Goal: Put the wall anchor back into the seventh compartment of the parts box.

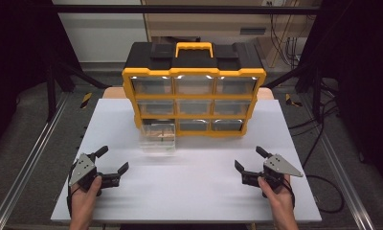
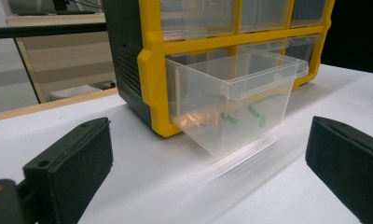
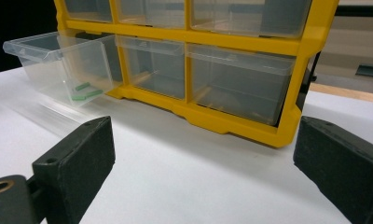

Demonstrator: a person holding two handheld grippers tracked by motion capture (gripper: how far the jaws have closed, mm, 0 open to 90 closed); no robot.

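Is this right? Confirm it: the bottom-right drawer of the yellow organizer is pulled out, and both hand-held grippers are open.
Not quite. The pulled-out drawer is the bottom-left one of the yellow organizer, as the high view shows. Both the left hand-held gripper and the right hand-held gripper are open.

A white table [image 1: 189, 191] carries a yellow-and-black drawer cabinet [image 1: 194, 91] at its far edge.

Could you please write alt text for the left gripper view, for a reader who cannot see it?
A clear plastic drawer holding small green pieces sticks out, pulled open, from the bottom row of a yellow and black organizer on a white table. The left gripper frames it, its black jaws wide apart.
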